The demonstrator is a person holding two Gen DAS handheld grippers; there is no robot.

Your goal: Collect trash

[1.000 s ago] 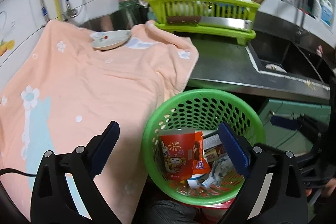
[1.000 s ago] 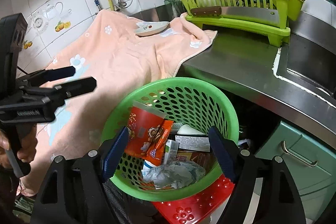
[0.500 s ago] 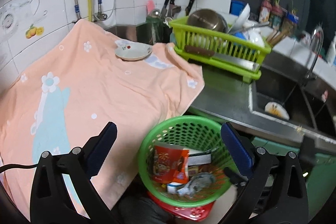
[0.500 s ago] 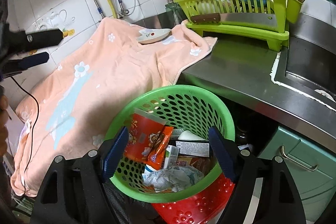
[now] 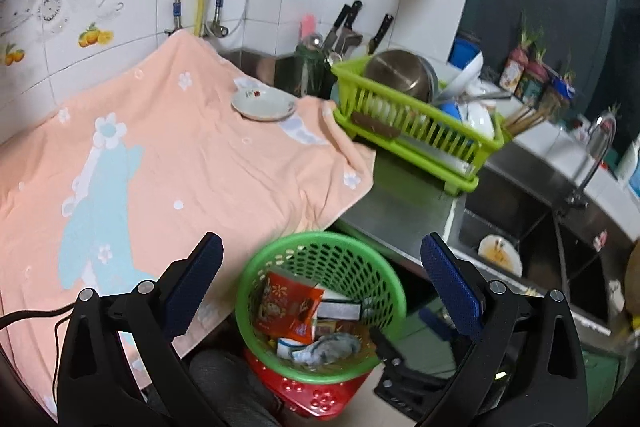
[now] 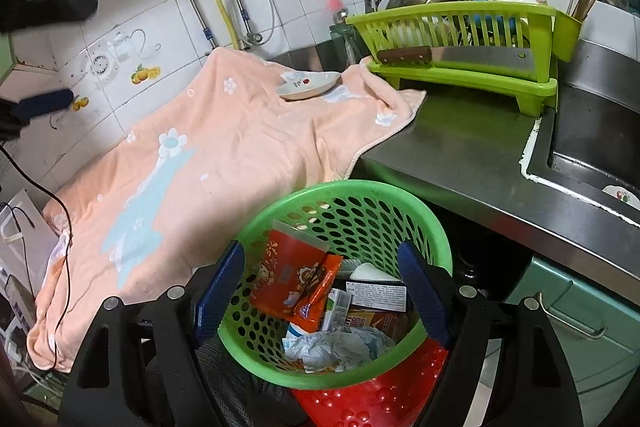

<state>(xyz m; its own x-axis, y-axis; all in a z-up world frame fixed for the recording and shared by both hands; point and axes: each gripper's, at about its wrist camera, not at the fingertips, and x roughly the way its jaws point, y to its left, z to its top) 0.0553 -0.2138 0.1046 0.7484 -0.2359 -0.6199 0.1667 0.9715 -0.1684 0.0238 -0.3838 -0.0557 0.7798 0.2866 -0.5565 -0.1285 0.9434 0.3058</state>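
A round green perforated basket (image 5: 280,259) stands on a red stool (image 6: 372,395) in front of the steel counter. It holds a red snack packet (image 6: 288,271), an orange wrapper (image 6: 320,295), small cartons (image 6: 376,295) and crumpled paper (image 6: 336,347). My left gripper (image 5: 320,247) hangs high above the basket, open wide and empty; in the right wrist view the left gripper (image 6: 72,53) shows blurred at the upper left. My right gripper (image 6: 320,255) hovers low over the basket's near side, open with nothing pressed between its pads, and the right gripper (image 5: 406,331) sits beside the basket's right rim.
A peach towel (image 5: 180,163) covers the counter on the left, with a small white dish (image 5: 262,105) on it. A lime dish rack (image 6: 472,39) with a cleaver stands behind. The sink (image 5: 520,227) lies at right, with teal cabinet doors (image 6: 580,327) below.
My left gripper has risen and rolled, so the basket looks smaller and lower in its view; in the right wrist view it climbed to the upper left. The right gripper has stayed put.
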